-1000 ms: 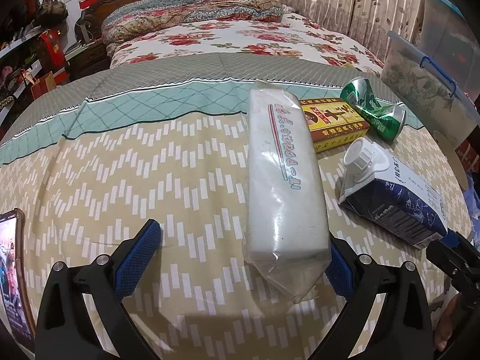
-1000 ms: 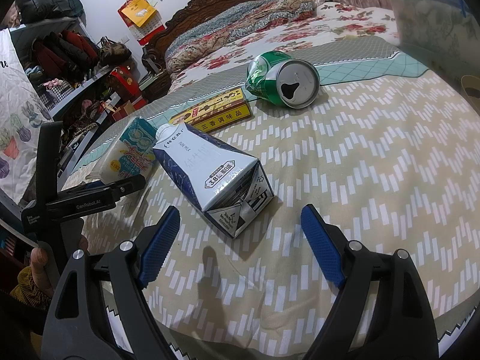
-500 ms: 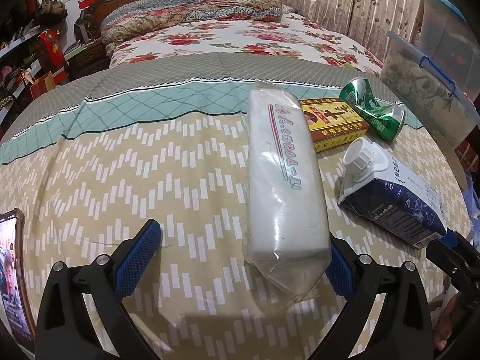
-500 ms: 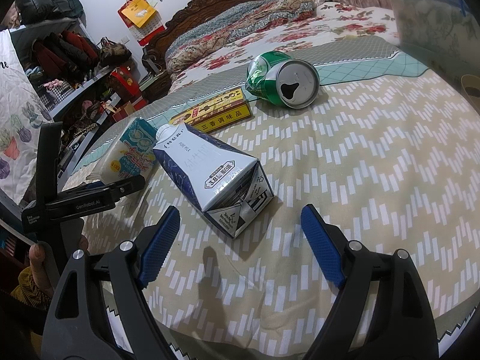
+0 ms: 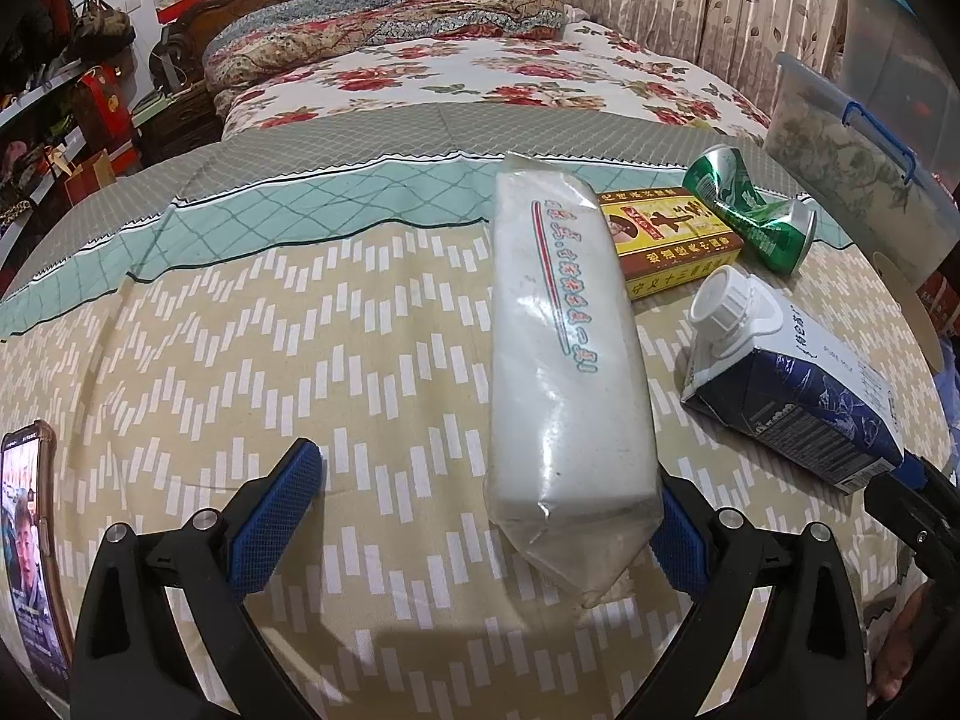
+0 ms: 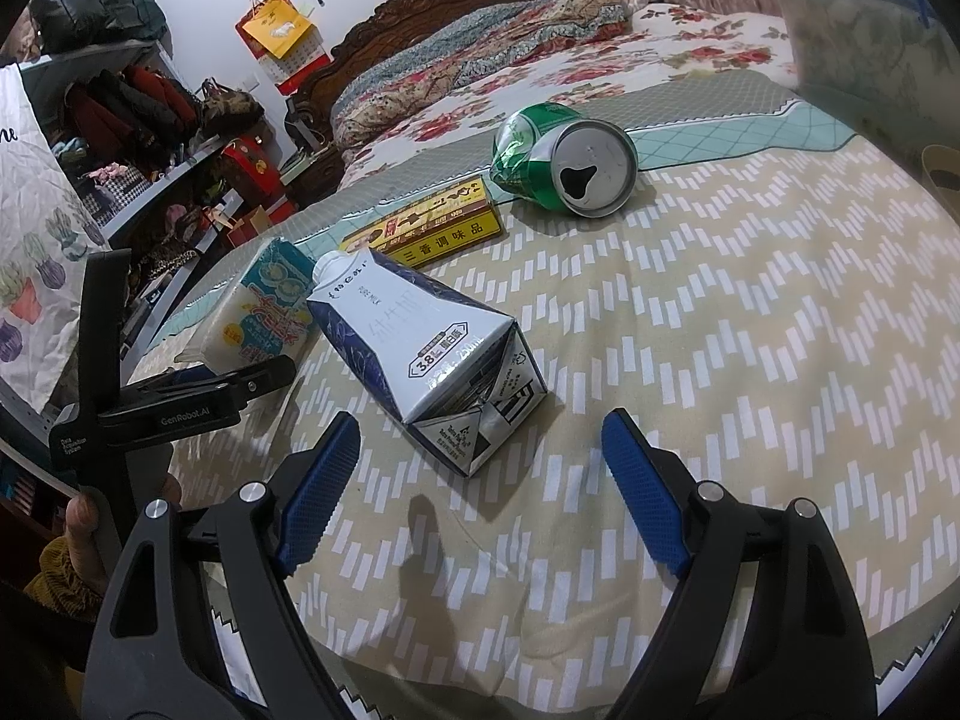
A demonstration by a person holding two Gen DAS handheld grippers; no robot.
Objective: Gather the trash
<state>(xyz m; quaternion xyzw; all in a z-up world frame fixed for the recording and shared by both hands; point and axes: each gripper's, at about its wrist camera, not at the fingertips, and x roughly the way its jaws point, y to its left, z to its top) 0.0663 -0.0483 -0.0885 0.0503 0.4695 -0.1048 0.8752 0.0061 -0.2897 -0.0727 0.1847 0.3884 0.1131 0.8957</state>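
Trash lies on a table under a zigzag-patterned cloth (image 5: pixel 240 360). A long white plastic-wrapped packet (image 5: pixel 564 360) lies lengthwise, its near end beside the right finger of my open left gripper (image 5: pixel 480 516); the left finger stands well clear of it. A blue-and-white milk carton (image 6: pixel 432 354) lies on its side just ahead of my right gripper (image 6: pixel 483 468), which is open with neither pad touching it. Further back are a yellow box (image 6: pixel 432 222) and a crushed green can (image 6: pixel 564 168). The carton (image 5: pixel 792 384), box (image 5: pixel 666 234) and can (image 5: pixel 750 210) also show in the left wrist view.
A phone (image 5: pixel 24 540) leans at the table's left edge. A clear lidded storage box (image 5: pixel 858 162) stands at the right. Behind the table is a bed with a floral quilt (image 5: pixel 480 78). Shelves with bags (image 6: pixel 150 108) line the left wall.
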